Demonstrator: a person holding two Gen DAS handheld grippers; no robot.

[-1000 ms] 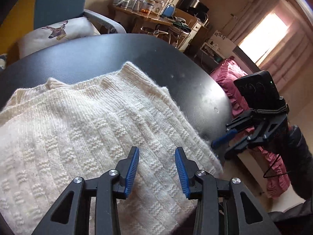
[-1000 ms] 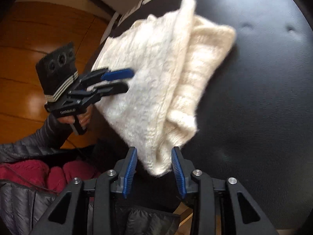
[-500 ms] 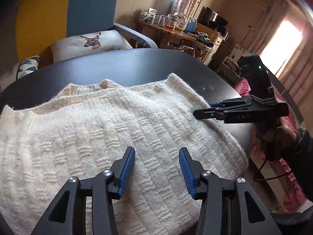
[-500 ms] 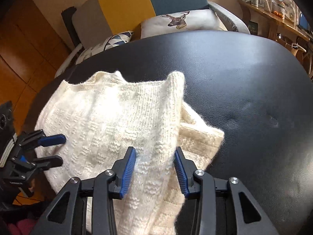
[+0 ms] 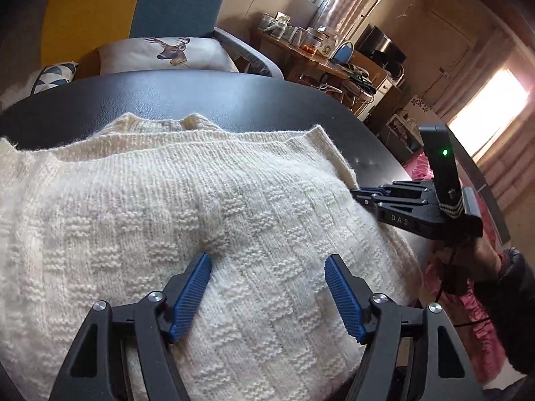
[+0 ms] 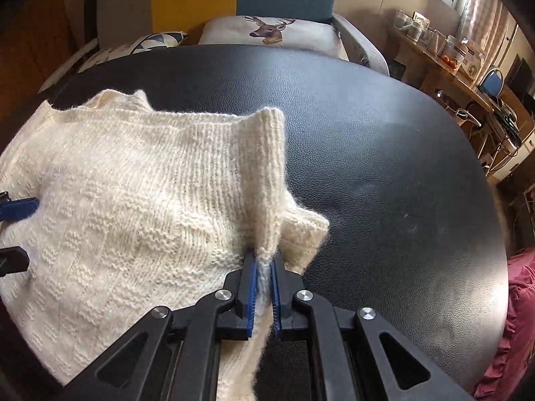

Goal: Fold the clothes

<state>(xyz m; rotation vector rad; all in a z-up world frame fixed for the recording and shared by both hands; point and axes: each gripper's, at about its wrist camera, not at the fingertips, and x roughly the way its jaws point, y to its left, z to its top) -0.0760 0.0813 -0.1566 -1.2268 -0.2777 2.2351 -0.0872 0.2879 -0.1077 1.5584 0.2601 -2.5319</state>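
A cream knitted sweater (image 5: 207, 220) lies folded on the round black table (image 5: 187, 93). My left gripper (image 5: 266, 260) hovers open just over the sweater's near part, with its blue pads wide apart and nothing between them. My right gripper (image 6: 263, 259) is shut on the sweater (image 6: 133, 200) at its right edge, where a ribbed fold stands up above the jaws. In the left wrist view the right gripper (image 5: 357, 195) bites the sweater's right side, held by a hand in a dark sleeve. The left gripper (image 6: 30, 230) shows at the left edge of the right wrist view.
The bare black table (image 6: 384, 167) stretches right of the sweater. Behind it stands an armchair with a deer cushion (image 6: 267, 30). A wooden side table with jars (image 5: 301, 43) is at the back right. Pink fabric (image 6: 515, 317) lies beyond the table's right edge.
My right gripper moved in to the sweater's right edge and shut on it. My left gripper's jaws opened wider and sit lower over the knit.
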